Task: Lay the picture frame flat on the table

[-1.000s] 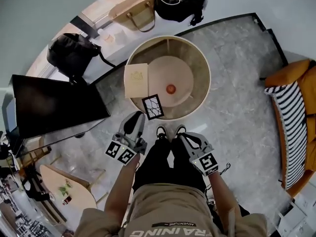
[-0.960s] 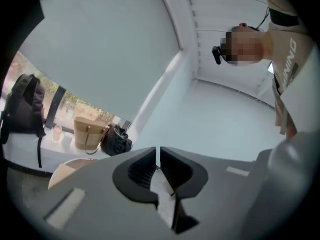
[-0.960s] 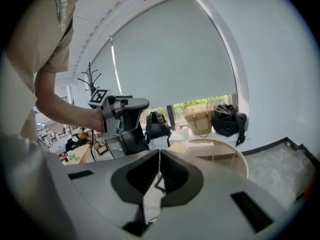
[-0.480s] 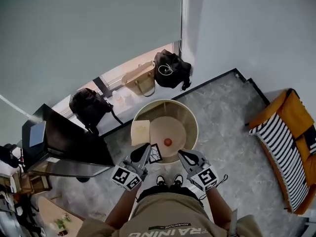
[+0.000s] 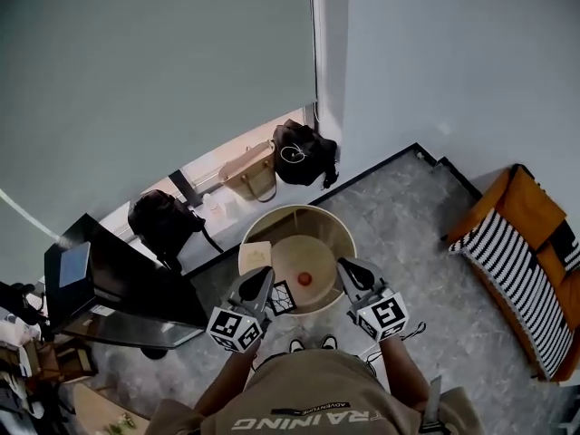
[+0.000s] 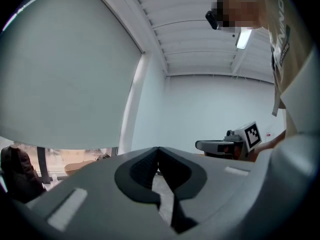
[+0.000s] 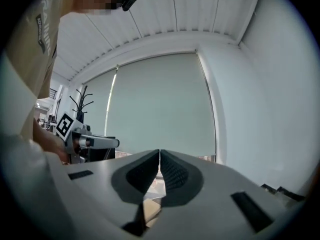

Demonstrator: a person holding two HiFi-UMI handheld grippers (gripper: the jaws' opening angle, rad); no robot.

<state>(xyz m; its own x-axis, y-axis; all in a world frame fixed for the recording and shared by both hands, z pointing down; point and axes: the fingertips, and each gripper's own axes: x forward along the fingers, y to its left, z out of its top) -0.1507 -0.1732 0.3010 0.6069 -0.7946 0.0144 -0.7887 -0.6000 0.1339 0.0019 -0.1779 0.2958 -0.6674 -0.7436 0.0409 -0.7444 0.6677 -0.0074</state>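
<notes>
On round table (image 5: 337, 231): picture frame (image 5: 285, 298), beige board (image 5: 255, 256), red object (image 5: 304, 279).

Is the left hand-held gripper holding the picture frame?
No, the left hand-held gripper has its jaws closed together with nothing between them.

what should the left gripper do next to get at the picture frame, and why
Probably open the left gripper and lower it toward the picture frame: its jaws are shut on nothing, and the frame sits at the near edge of the round table, just beside its tip in the head view. Whether the frame already lies flat, I cannot tell.
</notes>
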